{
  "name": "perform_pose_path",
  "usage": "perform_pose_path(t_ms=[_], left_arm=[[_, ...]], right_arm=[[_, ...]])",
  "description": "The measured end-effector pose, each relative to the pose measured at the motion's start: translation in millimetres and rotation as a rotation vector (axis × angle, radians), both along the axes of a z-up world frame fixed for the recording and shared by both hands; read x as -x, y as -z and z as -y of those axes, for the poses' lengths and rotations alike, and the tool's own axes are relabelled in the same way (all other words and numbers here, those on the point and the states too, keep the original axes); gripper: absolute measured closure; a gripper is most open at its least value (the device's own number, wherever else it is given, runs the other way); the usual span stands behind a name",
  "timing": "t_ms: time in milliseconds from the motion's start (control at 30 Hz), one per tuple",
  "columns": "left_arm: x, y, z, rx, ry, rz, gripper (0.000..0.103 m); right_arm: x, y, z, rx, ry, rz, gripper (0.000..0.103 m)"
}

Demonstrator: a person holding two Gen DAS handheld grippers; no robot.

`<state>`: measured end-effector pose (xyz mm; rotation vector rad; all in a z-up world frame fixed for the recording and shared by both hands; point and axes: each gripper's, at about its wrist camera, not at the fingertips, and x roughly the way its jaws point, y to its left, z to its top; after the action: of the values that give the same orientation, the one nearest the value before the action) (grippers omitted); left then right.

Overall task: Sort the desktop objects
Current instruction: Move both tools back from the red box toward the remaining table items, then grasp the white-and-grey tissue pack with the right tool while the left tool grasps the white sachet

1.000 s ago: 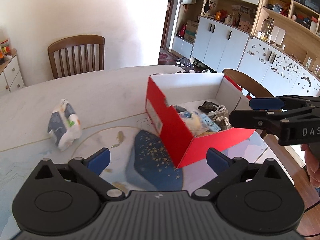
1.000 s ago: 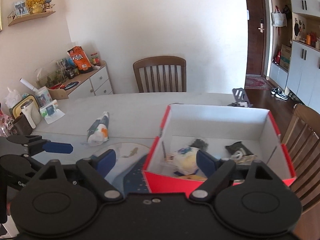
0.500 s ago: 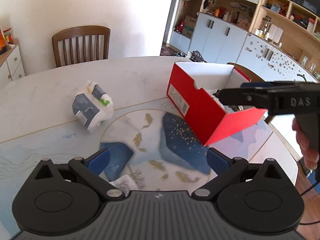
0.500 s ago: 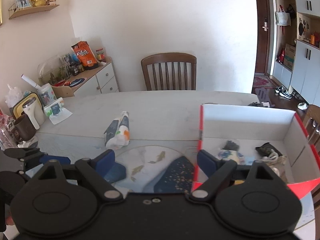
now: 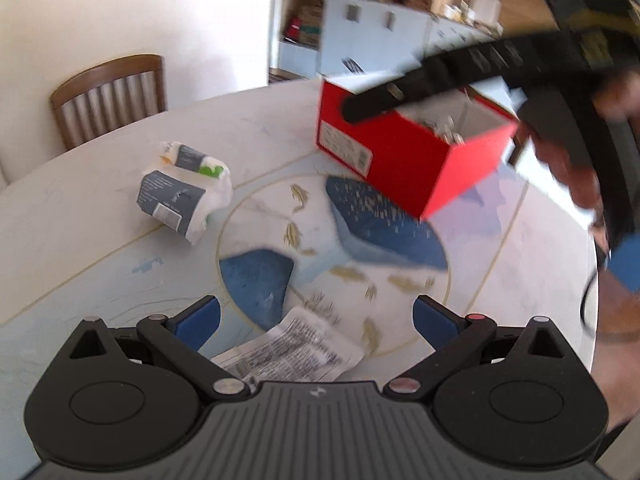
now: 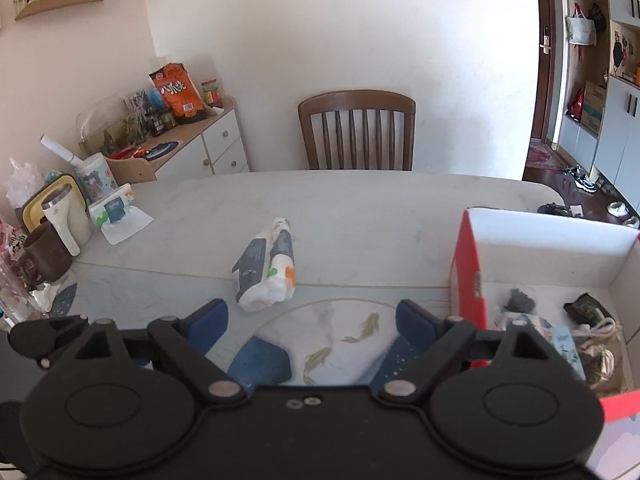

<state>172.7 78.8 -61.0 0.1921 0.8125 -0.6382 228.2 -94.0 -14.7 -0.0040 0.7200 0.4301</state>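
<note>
A red box [image 5: 404, 152] with a white inside stands on the table at the right and holds several small items [image 6: 560, 332]. A white tissue pack [image 5: 184, 192] lies on the table left of it; it also shows in the right wrist view [image 6: 266, 268]. A printed paper packet [image 5: 288, 348] lies flat just in front of my left gripper [image 5: 316, 316], which is open and empty above it. My right gripper [image 6: 312, 320] is open and empty, left of the red box [image 6: 468, 264], short of the tissue pack.
The round table [image 6: 360, 208] has a blue and fish pattern in the middle. A wooden chair [image 6: 356, 132] stands at the far side. Cups, a tissue box [image 6: 114, 212] and clutter sit at the table's left edge. The right gripper's arm crosses the left wrist view [image 5: 480, 68].
Both grippers have moved left, away from the red box. The paper packet has come into view under the left gripper. The right gripper now faces the tissue pack.
</note>
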Motion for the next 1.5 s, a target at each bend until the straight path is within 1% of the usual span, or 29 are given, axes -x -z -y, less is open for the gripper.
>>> perform_pose_path(t_ms=[100, 267, 500, 733, 900, 1100, 1267, 1500], left_arm=[[-2, 9, -6, -0.031, 0.04, 0.003, 0.0], [-8, 21, -16, -0.038, 0.092, 0.001, 0.0], [-14, 33, -20, -0.044, 0.238, 0.013, 0.0], [-21, 45, -22, -0.057, 0.343, 0.015, 0.0], [-26, 54, -22, -0.075, 0.376, 0.015, 0.0], [-32, 61, -23, -0.079, 0.425, 0.019, 0.0], [-34, 66, -20, -0.105, 0.501, 0.042, 0.0], [-39, 75, -18, -0.1, 0.541, 0.042, 0.001]], right_arm=[[-8, 3, -10, 0.005, 0.001, -0.01, 0.012], [-25, 13, -31, 0.025, -0.012, -0.048, 0.012], [-45, 23, -57, 0.043, -0.037, -0.081, 0.012], [-63, 38, -81, 0.068, -0.054, -0.109, 0.012], [-82, 49, -93, 0.078, -0.051, -0.132, 0.008], [-105, 65, -104, 0.072, -0.061, -0.188, 0.008], [-113, 74, -115, 0.091, -0.088, -0.202, 0.008], [-123, 87, -122, 0.104, -0.097, -0.228, 0.008]])
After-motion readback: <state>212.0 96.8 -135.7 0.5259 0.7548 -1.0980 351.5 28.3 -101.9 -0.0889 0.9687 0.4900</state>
